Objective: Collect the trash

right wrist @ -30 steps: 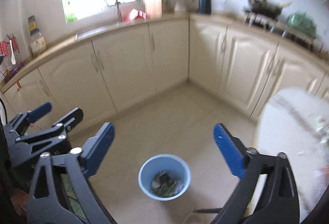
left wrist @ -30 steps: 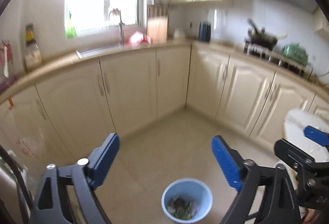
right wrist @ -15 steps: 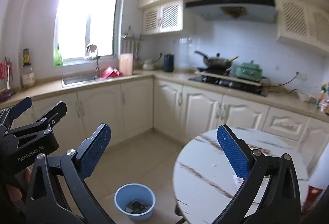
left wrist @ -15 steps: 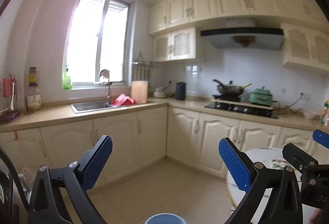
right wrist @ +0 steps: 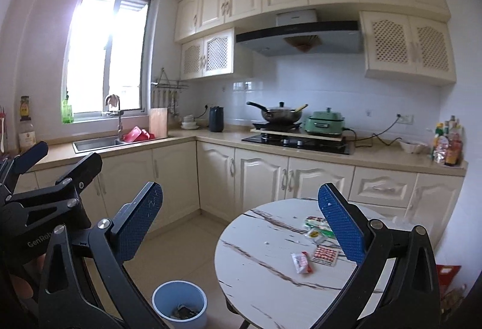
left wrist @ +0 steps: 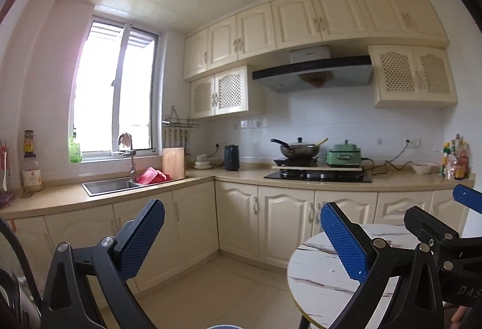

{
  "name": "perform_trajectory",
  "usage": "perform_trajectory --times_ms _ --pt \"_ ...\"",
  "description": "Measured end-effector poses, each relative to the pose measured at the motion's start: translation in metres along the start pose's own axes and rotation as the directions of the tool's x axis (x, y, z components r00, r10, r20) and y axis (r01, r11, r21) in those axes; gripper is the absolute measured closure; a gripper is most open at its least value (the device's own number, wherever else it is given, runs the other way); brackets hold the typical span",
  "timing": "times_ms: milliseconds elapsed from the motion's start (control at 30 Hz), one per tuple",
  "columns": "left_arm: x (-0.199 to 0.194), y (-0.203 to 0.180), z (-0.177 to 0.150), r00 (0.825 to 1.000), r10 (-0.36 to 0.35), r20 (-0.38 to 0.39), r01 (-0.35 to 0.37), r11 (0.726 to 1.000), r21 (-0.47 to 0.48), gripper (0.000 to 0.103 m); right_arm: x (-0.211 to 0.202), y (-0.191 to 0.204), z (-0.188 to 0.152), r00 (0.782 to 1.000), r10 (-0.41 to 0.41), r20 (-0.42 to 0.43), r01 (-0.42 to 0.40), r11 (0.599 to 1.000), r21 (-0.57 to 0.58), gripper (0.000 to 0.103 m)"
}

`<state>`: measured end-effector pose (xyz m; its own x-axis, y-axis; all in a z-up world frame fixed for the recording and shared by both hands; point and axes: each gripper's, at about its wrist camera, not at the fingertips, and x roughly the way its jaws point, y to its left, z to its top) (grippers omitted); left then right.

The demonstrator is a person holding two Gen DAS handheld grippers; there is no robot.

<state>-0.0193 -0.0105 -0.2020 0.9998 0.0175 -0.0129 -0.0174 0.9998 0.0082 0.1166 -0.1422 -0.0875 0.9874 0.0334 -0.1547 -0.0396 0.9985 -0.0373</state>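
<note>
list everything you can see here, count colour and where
table: 1, white marbled, round, right foreground
wrappers: at least 4, red, white, green, on table
bin: 1, blue, on floor left of table, trash inside
sink: 1, steel, under window
cutting board: 1, wooden, upright beside sink
kettle: 1, dark, counter corner
wok: 1, dark, lidded, on stove
electric pot: 1, green, right of wok
bottles: several, mixed, counter's right end
left gripper: 1, black, blue pads, open, empty
right gripper: 1, same, open, empty
</note>
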Motion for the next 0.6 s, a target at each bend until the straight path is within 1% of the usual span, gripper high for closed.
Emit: perform_trajectory --times_ms 100,300,367,467,600 --pt "-0.012 -0.006 0.001 1.0 -0.012 0.002 0.012 1.0 0.02 0.001 -0.006 -0.01 -0.002 1.0 -0.015 0.0 0.015 1.0 0.013 0.0" --pt "-0.012 -0.021 0.006 0.999 -0.046 -0.006 0.047 0.997 0.053 0.001 -0.008 -0.031 -0.009 0.999 -0.047 -0.006 0.047 0.998 0.039 0.0" --pt "-0.007 -0.026 0.008 0.998 -0.062 -0.014 0.062 0.996 0.067 0.001 -0.007 -0.04 -0.012 0.998 -0.058 -0.011 0.058 0.997 0.05 0.0" --pt "0.013 -0.036 0.018 0.996 -0.085 -0.036 0.087 0.993 0.085 0.001 -0.003 -0.054 -0.017 0.997 -0.079 -0.025 0.08 0.995 0.062 0.0" --pt "0.04 -0.053 0.021 0.989 -0.12 -0.084 0.129 0.985 0.114 0.001 0.009 -0.076 -0.025 0.992 -0.112 -0.057 0.116 0.99 0.082 0.0"
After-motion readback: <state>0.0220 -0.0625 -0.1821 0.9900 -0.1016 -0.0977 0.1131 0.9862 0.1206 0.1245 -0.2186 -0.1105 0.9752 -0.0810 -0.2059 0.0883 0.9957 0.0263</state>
